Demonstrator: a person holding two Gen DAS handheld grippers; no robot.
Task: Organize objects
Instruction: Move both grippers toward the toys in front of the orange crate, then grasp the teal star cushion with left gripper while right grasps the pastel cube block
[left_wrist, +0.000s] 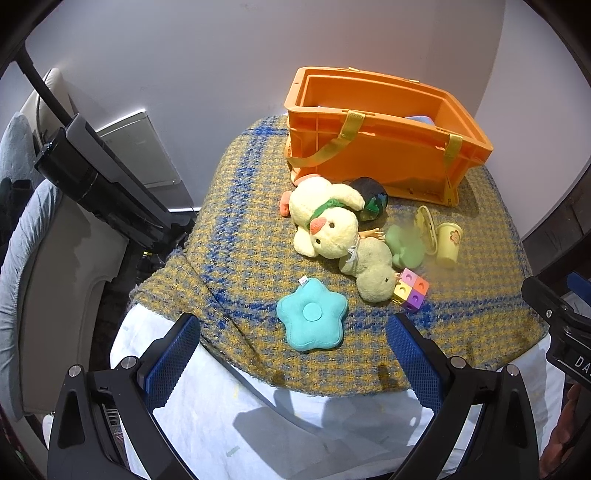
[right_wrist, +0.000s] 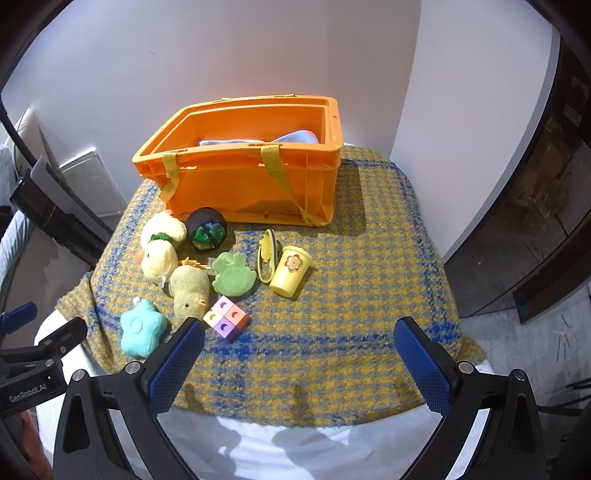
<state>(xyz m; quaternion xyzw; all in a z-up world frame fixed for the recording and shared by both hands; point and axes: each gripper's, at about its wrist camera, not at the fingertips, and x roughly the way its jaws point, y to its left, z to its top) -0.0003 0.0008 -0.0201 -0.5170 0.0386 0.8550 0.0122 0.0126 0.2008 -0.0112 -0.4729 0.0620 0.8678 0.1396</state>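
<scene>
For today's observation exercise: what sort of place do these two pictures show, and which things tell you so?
Probably a room in a home, set up for tidying toys: soft toys such as a yellow plush chick lie on a woven checked cloth, beside an orange storage crate against a plain wall.

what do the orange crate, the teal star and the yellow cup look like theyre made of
Orange crate: rigid moulded plastic, judging by its smooth ribbed walls.
Teal star: soft stuffed fabric, puffy with stitched seams and a tag.
Yellow cup: likely hard plastic, smooth with a printed flower.

"GenRobot.AI" on left gripper (right_wrist: 27, 373)
</scene>
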